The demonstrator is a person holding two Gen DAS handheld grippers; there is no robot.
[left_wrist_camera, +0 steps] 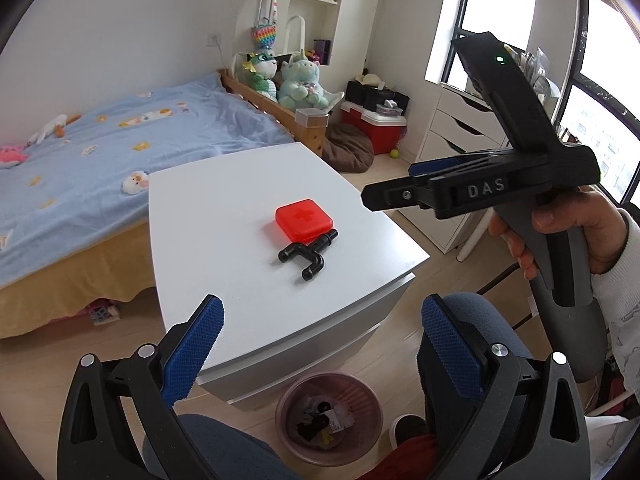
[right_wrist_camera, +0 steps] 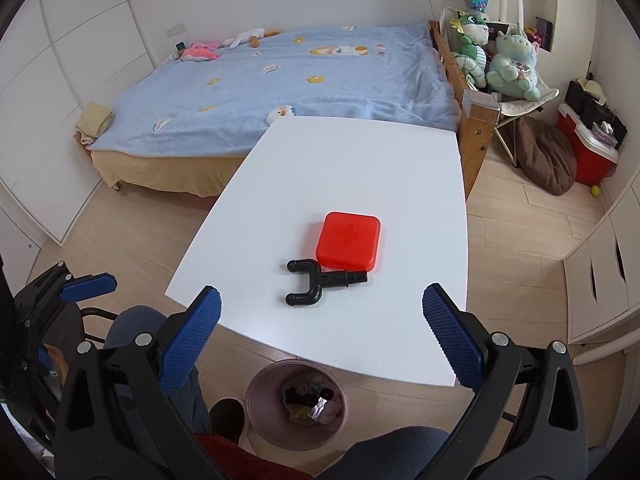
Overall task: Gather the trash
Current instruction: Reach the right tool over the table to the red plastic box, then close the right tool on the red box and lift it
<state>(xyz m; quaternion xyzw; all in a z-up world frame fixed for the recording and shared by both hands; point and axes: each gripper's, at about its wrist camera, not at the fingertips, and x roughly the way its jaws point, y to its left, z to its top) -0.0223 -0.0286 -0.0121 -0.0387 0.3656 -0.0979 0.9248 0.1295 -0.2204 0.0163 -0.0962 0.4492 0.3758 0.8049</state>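
A red square case with a cross (left_wrist_camera: 304, 219) (right_wrist_camera: 348, 240) lies on the white table (left_wrist_camera: 224, 208) (right_wrist_camera: 320, 168). A black forked plastic piece (left_wrist_camera: 307, 253) (right_wrist_camera: 320, 286) lies against its near edge. A pink waste bin (left_wrist_camera: 329, 416) (right_wrist_camera: 296, 402) with scraps inside stands on the floor under the table's near edge. My left gripper (left_wrist_camera: 322, 316) is open and empty above the table's near corner. My right gripper (right_wrist_camera: 321, 306) is open and empty, just short of the black piece; it also shows in the left wrist view (left_wrist_camera: 404, 184), held in a hand.
A bed with a blue blanket (right_wrist_camera: 280, 84) stands beyond the table. Plush toys (right_wrist_camera: 496, 60), a brown cushion (right_wrist_camera: 544, 156) and a red cooler (right_wrist_camera: 588, 152) are at the right. White drawers (right_wrist_camera: 604, 264) line the right wall. My knees and a chair sit below the grippers.
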